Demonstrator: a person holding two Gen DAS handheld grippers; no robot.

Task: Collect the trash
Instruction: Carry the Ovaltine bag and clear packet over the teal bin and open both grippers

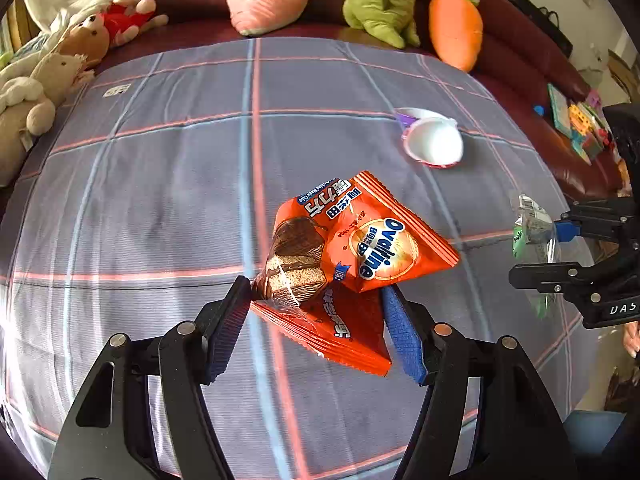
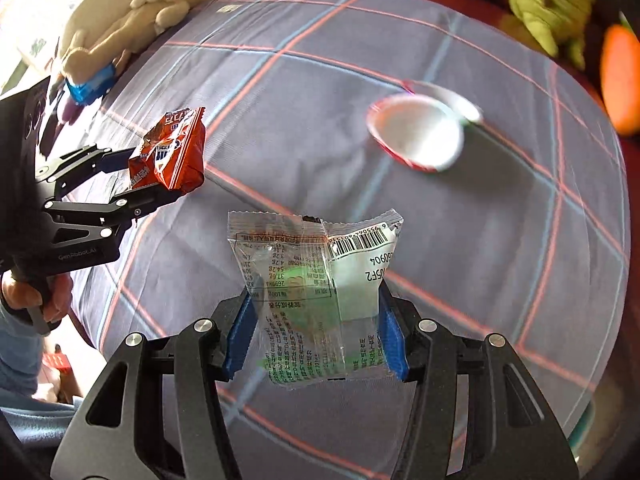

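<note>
An orange wrapper (image 1: 360,248) is clamped between the blue pads of the left gripper (image 1: 316,320); it is crumpled, with one flap folded down below the pads, and it is held clear above the cloth (image 1: 160,200). In the right wrist view the same wrapper (image 2: 170,152) is seen at the left, near the cloth's left edge, and the hand (image 2: 36,292) bearing that gripper (image 2: 160,176) shows below it. A clear wrapper (image 2: 316,300) with green print and a barcode is gripped by its two side edges between the pads of the right gripper (image 2: 316,332), upright and off the cloth. In the left wrist view this wrapper (image 1: 532,236) and its gripper (image 1: 560,252) appear at the right edge of the cloth. A white cup (image 1: 434,144) lies on its side on the cloth toward the far right corner, mouth facing the cameras, with its peeled lid (image 1: 412,114) just behind it, touching. Both held wrappers are well apart from the cup. Plush toys (image 1: 380,0) are lined along the sofa (image 1: 520,64) beyond the far edge, and a carrot toy (image 1: 456,32) rests at the far right corner.
</note>
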